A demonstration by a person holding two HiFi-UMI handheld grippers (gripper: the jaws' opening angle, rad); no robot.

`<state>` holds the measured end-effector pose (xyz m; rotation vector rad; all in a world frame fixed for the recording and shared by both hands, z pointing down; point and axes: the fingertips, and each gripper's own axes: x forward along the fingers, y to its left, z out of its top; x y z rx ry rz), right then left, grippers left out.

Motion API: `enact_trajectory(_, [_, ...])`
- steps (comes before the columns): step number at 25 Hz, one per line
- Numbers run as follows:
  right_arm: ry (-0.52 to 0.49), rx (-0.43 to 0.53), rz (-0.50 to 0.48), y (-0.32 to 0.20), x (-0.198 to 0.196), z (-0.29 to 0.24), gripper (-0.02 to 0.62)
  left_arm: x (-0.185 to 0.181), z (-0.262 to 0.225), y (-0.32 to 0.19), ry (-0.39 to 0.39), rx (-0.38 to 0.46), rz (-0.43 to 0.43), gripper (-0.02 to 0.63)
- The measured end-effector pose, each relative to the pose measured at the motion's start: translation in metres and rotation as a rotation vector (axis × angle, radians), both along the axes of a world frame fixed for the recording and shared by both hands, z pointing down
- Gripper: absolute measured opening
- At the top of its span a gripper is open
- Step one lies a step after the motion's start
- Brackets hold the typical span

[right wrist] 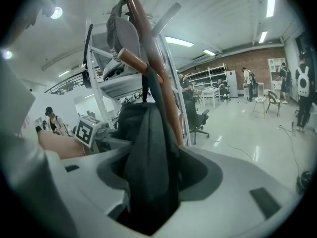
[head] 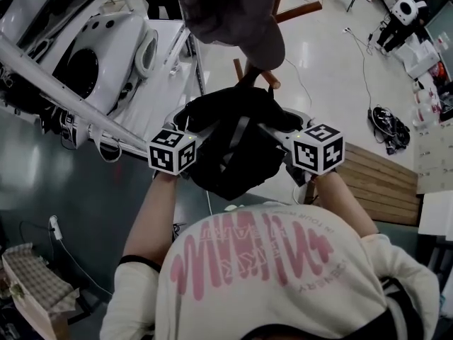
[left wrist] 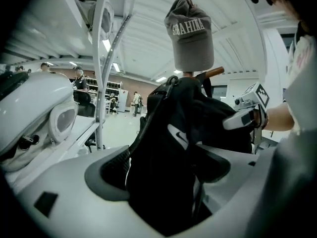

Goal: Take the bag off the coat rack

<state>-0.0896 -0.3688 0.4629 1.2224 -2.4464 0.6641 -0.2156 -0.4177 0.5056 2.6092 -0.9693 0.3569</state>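
A black bag (head: 233, 144) hangs on a brown wooden coat rack (right wrist: 153, 58), under a grey cap (left wrist: 190, 33) on the rack's top. My left gripper (head: 202, 122) reaches in from the left. In the left gripper view the bag (left wrist: 173, 148) stands between its wide jaws, with a gap showing in front of the left pad (left wrist: 111, 167), so the left gripper (left wrist: 163, 177) is open. My right gripper (head: 283, 129) comes from the right. A bunched fold of the bag (right wrist: 148, 157) is pinched in the right gripper (right wrist: 151, 182).
A white metal frame with white moulded shells (head: 92, 55) stands close on the left. A wooden pallet (head: 375, 183) lies at the right, with cables (head: 386, 126) on the floor beyond. A cardboard box (head: 35, 282) sits at lower left. People stand far off.
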Motion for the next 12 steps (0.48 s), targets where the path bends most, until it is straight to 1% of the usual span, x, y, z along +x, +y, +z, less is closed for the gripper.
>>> enact_trajectory(4, [-0.018,0.000,0.019,-0.0021,0.0028,-0.0001,0.245,0.0042,-0.0003,-0.0031,0.017,0.005,0.023,0.377])
enact_trajectory(7, [-0.024,0.000,0.012,-0.0026,0.0007,0.0009,0.245,0.0026,0.0002,-0.0048,0.007,0.018,0.006,0.370])
enact_trajectory(9, [-0.033,0.002,0.011,-0.0034,0.0004,0.0016,0.245,0.0013,0.0005,-0.0055,-0.001,0.027,-0.020,0.350])
enact_trajectory(11, [-0.058,0.002,0.010,-0.0050,0.0019,0.0005,0.245,0.0006,0.0002,-0.0065,-0.008,0.027,-0.047,0.310])
enact_trajectory(12, [-0.071,-0.001,0.007,-0.0055,0.0027,0.0001,0.245,0.0003,0.0003,-0.0061,-0.011,0.021,-0.058,0.305])
